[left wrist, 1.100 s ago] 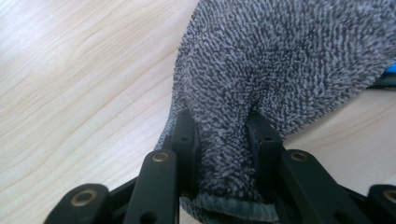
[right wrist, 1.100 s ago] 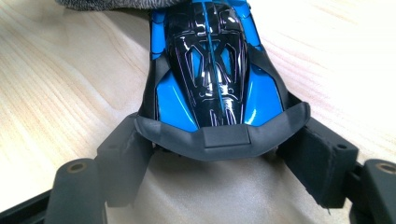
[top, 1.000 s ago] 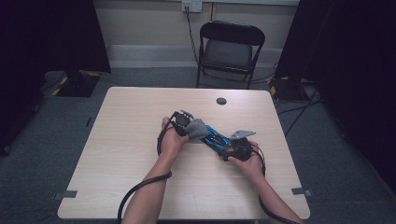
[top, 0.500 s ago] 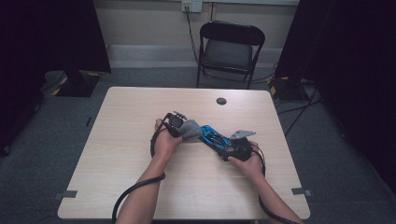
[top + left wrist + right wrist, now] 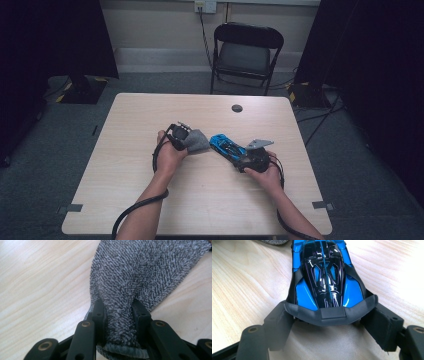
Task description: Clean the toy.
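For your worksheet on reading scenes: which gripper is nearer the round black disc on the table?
Right. The right gripper sits almost straight below the disc; the left gripper lies farther left.

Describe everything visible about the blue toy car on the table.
The toy car is glossy blue plastic with a black patterned roof and a dark matte spoiler at its rear. It sits flat on the wooden table, near the middle, its rear toward the right gripper, whose jaws clamp its sides by the spoiler. Its nose points at the grey cloth, which lies right by it; contact is unclear.
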The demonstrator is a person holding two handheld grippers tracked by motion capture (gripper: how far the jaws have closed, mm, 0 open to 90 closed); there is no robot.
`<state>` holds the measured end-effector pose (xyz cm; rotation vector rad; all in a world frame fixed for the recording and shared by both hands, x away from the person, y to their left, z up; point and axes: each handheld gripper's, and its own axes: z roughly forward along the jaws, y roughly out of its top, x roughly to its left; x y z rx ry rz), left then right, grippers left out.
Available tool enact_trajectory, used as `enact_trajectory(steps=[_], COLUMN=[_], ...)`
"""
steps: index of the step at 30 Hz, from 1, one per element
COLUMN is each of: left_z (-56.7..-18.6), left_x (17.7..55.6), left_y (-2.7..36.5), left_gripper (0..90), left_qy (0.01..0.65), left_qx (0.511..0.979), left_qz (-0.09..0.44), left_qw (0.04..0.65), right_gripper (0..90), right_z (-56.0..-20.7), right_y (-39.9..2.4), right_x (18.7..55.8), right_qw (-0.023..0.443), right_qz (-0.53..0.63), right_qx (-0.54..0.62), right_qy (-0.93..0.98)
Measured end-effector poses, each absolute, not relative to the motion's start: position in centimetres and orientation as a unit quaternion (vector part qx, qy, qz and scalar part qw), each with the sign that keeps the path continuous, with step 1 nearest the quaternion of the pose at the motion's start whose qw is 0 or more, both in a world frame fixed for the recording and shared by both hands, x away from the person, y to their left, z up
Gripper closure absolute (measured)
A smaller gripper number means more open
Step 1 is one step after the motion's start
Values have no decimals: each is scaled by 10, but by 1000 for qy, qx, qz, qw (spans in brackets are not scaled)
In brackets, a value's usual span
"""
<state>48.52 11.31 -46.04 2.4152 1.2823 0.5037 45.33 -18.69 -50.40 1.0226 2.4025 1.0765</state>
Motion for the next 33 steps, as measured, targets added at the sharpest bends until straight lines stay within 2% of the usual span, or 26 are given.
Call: enact_trajectory(steps=[18, 19, 23, 33], left_z=[-463, -462, -461, -464], left_x=[448, 446, 444, 444], left_y=[123, 123, 122, 121], left_gripper=[689, 687, 687, 683], left_qy=[432, 430, 427, 423], left_qx=[859, 860, 862, 863], left_qz=[167, 164, 165, 165], left_qw=[215, 218, 219, 221], right_gripper=[255, 214, 178, 180], right_z=[-504, -504, -504, -490], right_y=[-187, -187, -188, -197], right_x=[453, 454, 453, 445], right_qw=[158, 152, 152, 168], right_qz=[376, 377, 374, 383], right_qx=[358, 355, 348, 340], right_qy=[840, 842, 846, 843])
